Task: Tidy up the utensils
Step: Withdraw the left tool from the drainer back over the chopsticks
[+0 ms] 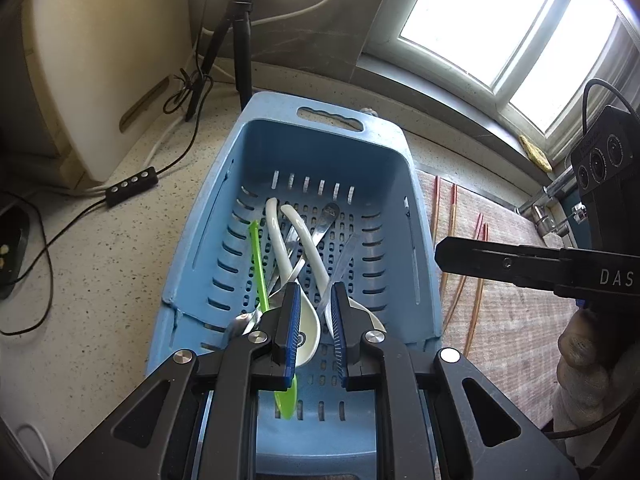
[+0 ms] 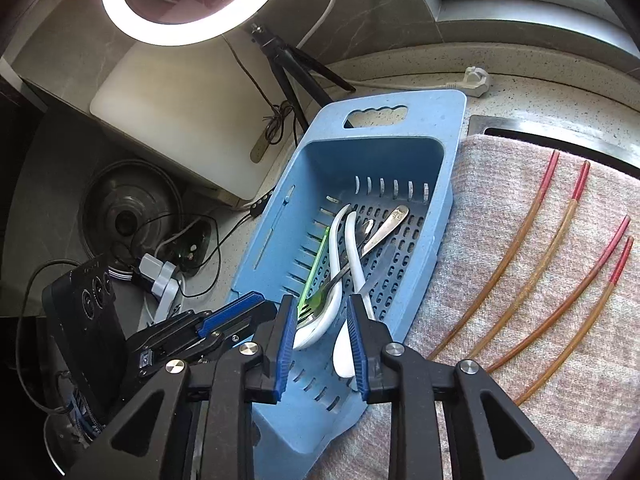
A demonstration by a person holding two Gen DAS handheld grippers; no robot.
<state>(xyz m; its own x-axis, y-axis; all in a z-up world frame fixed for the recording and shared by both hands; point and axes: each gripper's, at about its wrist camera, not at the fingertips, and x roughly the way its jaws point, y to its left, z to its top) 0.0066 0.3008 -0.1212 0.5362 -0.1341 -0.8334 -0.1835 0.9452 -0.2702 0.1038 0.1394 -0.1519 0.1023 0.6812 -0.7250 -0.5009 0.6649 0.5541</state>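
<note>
A blue slotted basket (image 1: 416, 200) (image 2: 440, 152) holds two white ceramic spoons (image 1: 310, 236) (image 2: 354, 240), a green plastic utensil (image 1: 258, 264) (image 2: 316, 270), metal spoons (image 1: 326, 220) (image 2: 390, 220) and a fork. My left gripper (image 1: 316, 300) is open just above the near end of the pile, holding nothing. My right gripper (image 2: 320, 316) is open over the basket's near end, empty; it also shows in the left wrist view (image 1: 472, 258) to the right of the basket. Several red-tipped wooden chopsticks (image 2: 532, 252) (image 1: 456, 248) lie on a pinkish cloth (image 2: 520, 320).
A ring light (image 2: 192, 0) on a black tripod (image 1: 240, 40) stands behind the basket. A white cutting board (image 1: 100, 72) leans at left. Cables and a switch (image 1: 132, 186) lie on the speckled counter (image 1: 100, 280). A window (image 1: 500, 28) and faucet (image 1: 552, 200) are at right.
</note>
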